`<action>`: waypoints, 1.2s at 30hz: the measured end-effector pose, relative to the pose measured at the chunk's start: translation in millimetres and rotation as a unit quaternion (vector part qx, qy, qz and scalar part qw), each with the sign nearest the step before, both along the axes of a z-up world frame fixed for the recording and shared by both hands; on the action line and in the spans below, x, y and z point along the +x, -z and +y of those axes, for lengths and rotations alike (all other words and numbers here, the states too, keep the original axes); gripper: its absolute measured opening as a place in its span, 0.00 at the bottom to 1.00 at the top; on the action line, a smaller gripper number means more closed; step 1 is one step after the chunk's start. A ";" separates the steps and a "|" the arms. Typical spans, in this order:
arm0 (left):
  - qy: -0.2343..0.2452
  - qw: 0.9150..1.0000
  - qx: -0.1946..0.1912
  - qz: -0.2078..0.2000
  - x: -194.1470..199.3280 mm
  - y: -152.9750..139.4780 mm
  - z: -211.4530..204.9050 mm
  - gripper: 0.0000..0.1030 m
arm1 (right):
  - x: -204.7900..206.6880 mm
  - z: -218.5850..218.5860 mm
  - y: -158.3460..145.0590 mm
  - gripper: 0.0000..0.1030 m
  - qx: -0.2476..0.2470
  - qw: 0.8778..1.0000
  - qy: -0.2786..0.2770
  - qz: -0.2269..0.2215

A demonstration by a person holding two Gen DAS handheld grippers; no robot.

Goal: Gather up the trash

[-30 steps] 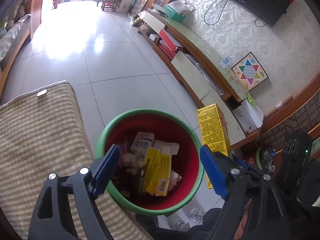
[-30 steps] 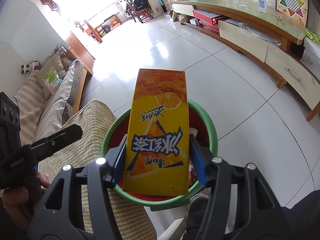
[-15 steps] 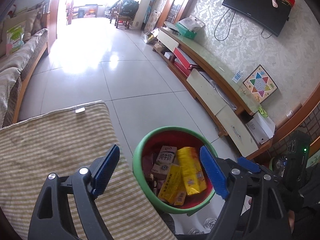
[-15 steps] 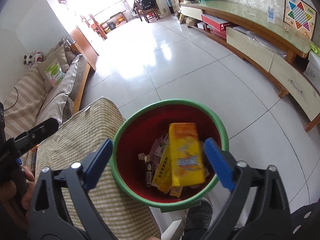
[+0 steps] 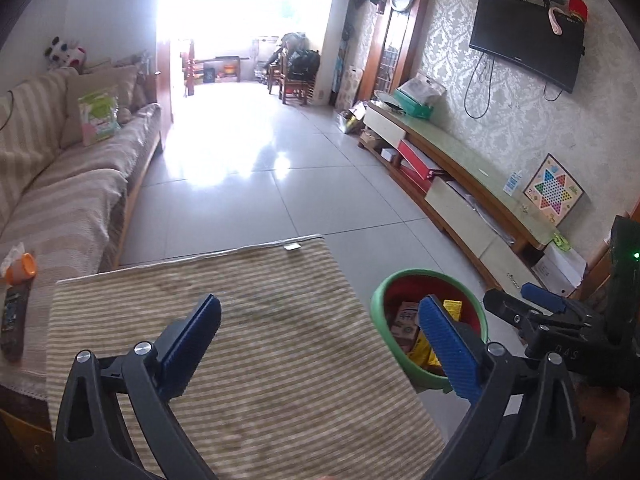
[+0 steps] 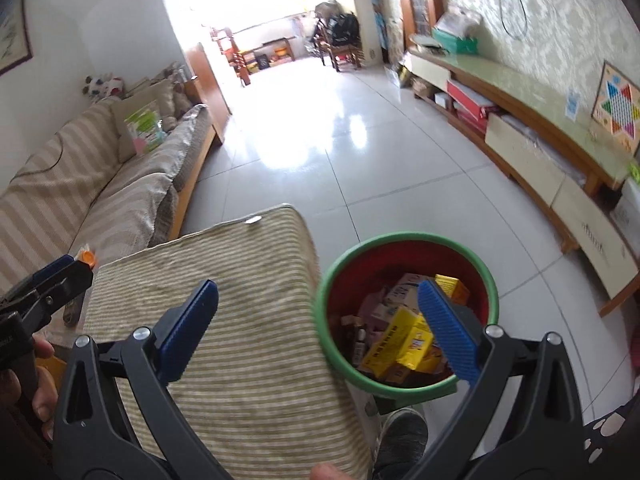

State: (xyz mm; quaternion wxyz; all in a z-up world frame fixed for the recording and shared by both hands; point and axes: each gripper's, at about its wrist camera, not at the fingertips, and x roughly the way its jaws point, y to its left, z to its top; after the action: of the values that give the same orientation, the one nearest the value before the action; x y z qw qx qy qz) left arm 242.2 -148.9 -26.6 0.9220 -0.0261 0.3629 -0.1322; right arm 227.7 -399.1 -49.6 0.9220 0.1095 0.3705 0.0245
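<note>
A red bin with a green rim (image 5: pixel 416 274) (image 6: pixel 400 236) stands on the floor by a striped cloth-covered surface (image 5: pixel 260 320) (image 6: pixel 240 320). Inside lie several cartons, among them a yellow drink carton (image 6: pixel 404 336) (image 5: pixel 452 306). My left gripper (image 5: pixel 320 308) hangs over the cloth left of the bin, its jaws opening with nothing between them. My right gripper (image 6: pixel 318 286) is open and empty above the cloth's edge and the bin's near rim. Each gripper also shows at the edge of the other's view, the right (image 5: pixel 536 300) and the left (image 6: pixel 60 272).
A striped sofa (image 5: pixel 60 168) runs along the left, with an orange-capped item (image 5: pixel 24 266) and a dark flat object (image 5: pixel 12 320) near the cloth's left edge. A long low cabinet (image 5: pixel 460 184) lines the right wall. A shoe (image 6: pixel 400 436) is by the bin.
The right gripper opened and the yellow carton dropped into the bin. Both grippers rose and drew back; the left one swung left from over the bin to over the cloth.
</note>
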 end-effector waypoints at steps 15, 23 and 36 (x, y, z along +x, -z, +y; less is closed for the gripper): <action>-0.146 0.987 0.036 -0.056 -143.8 -10.1 129.8 0.92 | -95.3 149.1 -62.2 0.95 -0.054 0.991 -0.083 -0.095; -0.184 0.976 0.046 -0.104 -199.0 -26.0 146.4 0.92 | -138.4 187.9 -76.1 0.95 -0.086 0.982 -0.113 -0.125; -0.197 0.970 0.043 -0.132 -234.4 -30.3 136.2 0.92 | -178.0 196.2 -72.0 0.95 -0.083 0.978 -0.108 -0.156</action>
State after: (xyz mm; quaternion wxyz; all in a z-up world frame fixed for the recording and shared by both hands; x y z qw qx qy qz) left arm 7.8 -12.7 3.7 0.9698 -0.0397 0.2314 0.0660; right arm 49.7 -202.9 22.4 0.9663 -0.0133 0.2323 0.1104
